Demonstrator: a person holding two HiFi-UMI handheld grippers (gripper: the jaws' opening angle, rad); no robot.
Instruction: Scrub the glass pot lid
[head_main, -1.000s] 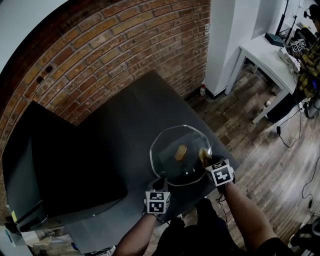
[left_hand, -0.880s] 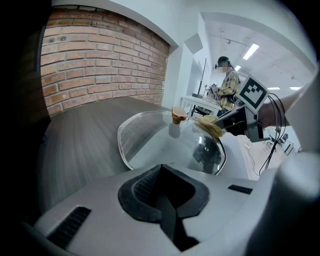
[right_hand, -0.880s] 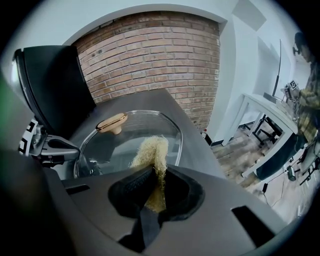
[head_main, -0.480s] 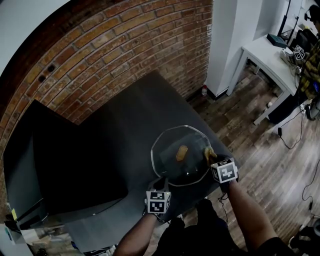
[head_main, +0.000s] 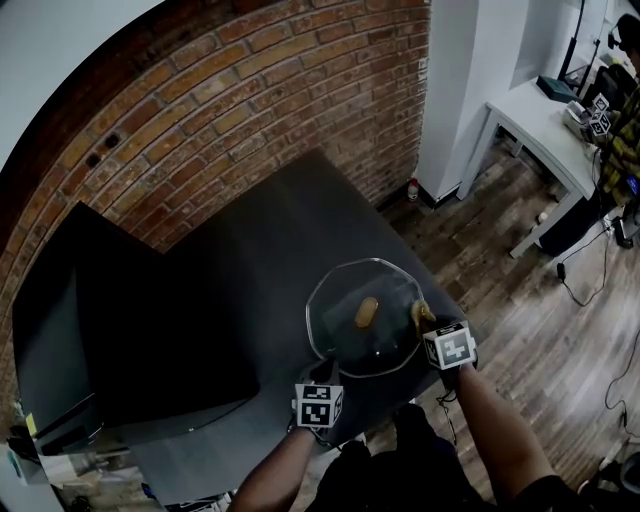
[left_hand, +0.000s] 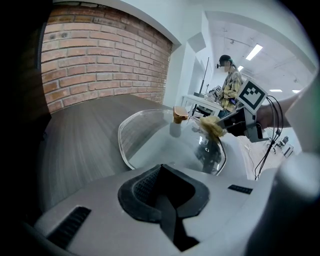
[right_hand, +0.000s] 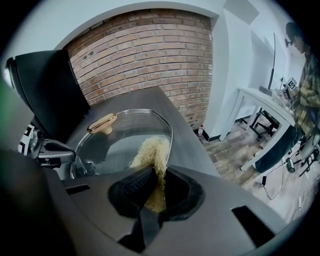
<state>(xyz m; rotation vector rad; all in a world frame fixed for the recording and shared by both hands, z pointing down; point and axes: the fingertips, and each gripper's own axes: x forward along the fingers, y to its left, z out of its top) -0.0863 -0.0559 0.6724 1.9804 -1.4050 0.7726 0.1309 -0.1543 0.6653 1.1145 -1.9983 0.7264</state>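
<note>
The glass pot lid (head_main: 385, 300) lies knob up at the near right corner of the dark desk (head_main: 260, 250). Its tan knob (head_main: 366, 312) sits at the middle of the dome. The person stands over it with a gripper in each hand.

The left gripper (head_main: 322, 374) is at the near rim of the lid. In the left gripper view its jaws are drawn close together, and the edge of the glass runs in under them, so they seem to pinch the rim.

The right gripper (head_main: 432, 328) is at the right side of the lid. Its jaws are clamped on a straw-coloured fibre scrubber (head_main: 422, 316). The tuft sticks out past the jaws and rests against the glass just inside the right rim. The gripper's marker cube sits above the person's wrist.

A brick wall (head_main: 230, 110) runs behind the desk. Off to the right, on the wooden floor (head_main: 540, 300), stands a white table (head_main: 545, 115) with another person (head_main: 625, 130) beside it.
</note>
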